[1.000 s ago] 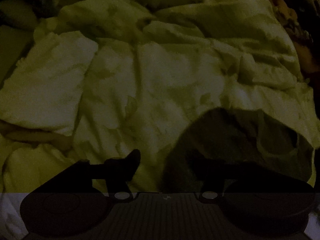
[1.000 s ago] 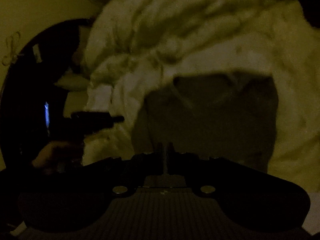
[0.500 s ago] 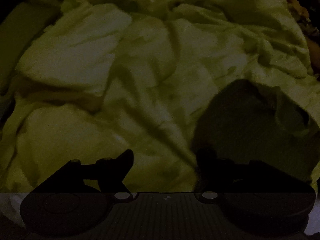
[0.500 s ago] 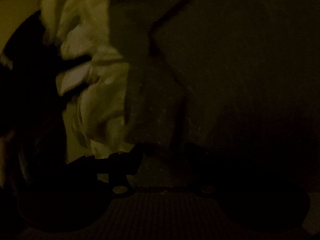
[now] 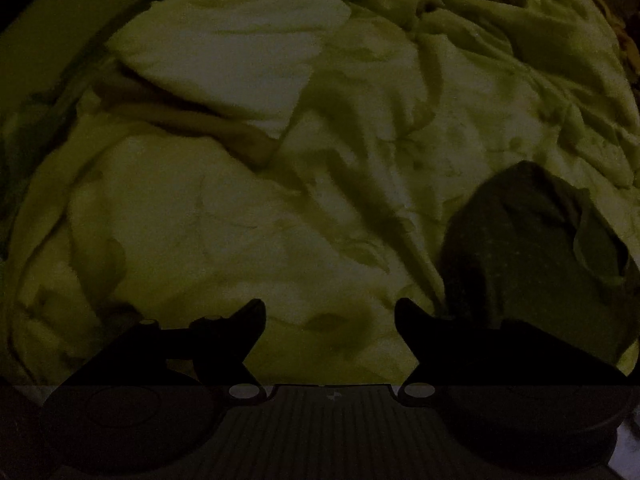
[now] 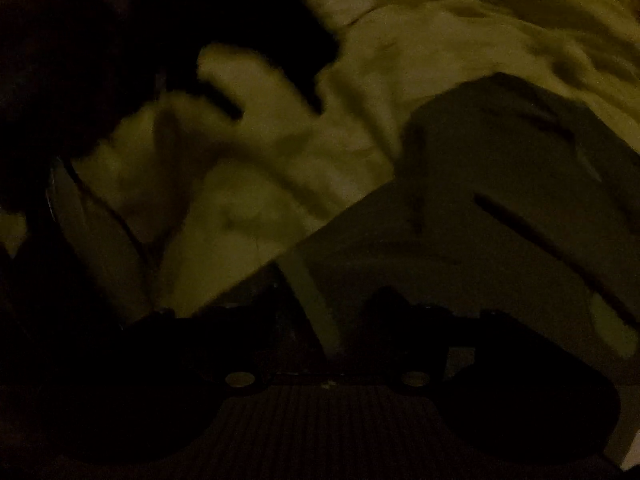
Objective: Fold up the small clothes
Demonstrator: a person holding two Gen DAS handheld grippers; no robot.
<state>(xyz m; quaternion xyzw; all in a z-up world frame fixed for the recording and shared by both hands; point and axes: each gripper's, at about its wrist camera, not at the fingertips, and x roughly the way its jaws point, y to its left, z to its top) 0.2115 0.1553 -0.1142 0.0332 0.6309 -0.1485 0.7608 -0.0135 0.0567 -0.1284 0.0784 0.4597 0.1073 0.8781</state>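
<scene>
The scene is very dark. A small dark garment [image 5: 520,248] lies bunched on pale rumpled bedding [image 5: 248,216], just right of my left gripper [image 5: 330,312]. That gripper stands open over bare bedding, with nothing between its fingers. In the blurred right wrist view the same dark garment [image 6: 500,208] spreads across the right half. My right gripper [image 6: 328,308] is low over its near edge and its jaws are opening. A paler strip of the garment's edge [image 6: 312,296] shows between the fingers, and the pads do not press on it.
A folded pale cloth [image 5: 240,60] lies on the bedding at the upper left of the left wrist view. A black shape [image 6: 120,60] that I cannot make out fills the upper left of the right wrist view, with thin cords [image 6: 92,196] under it.
My right gripper went from shut to open, and its view swung and rolled over the dark garment. The left gripper stayed open and slid across the bedding, leaving the garment further to its right.
</scene>
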